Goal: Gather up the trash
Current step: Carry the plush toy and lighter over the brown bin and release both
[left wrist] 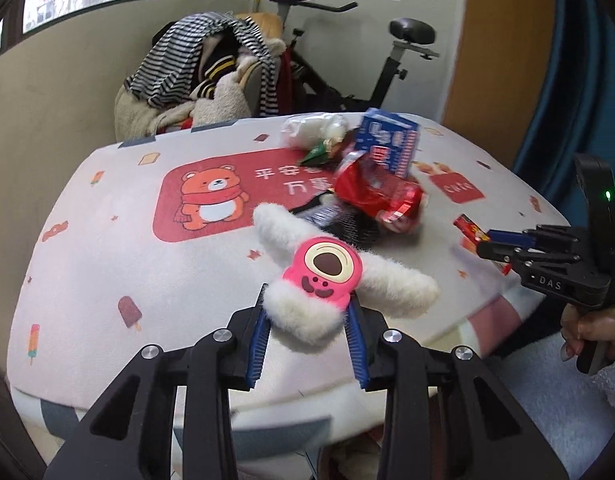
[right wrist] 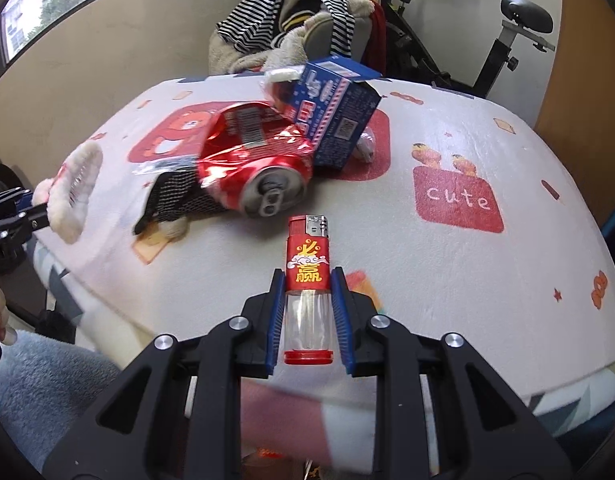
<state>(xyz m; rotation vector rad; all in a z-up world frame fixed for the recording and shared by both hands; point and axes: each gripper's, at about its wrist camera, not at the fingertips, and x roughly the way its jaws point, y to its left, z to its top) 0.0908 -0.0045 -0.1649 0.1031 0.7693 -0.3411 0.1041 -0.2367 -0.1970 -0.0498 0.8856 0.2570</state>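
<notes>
The left gripper (left wrist: 307, 332) is clamping the fluffy pink clip (left wrist: 321, 276). The right gripper (right wrist: 309, 316) is pinching the red lighter (right wrist: 307, 264), which is sticking out forward between its pads.

Soft window daylight; fisheye edges bend, slight motion blur.

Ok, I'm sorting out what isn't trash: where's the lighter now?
The lighter is clamped between the right gripper fingers, held above the near table edge, just in front of the crushed red can in the right wrist view.
</notes>
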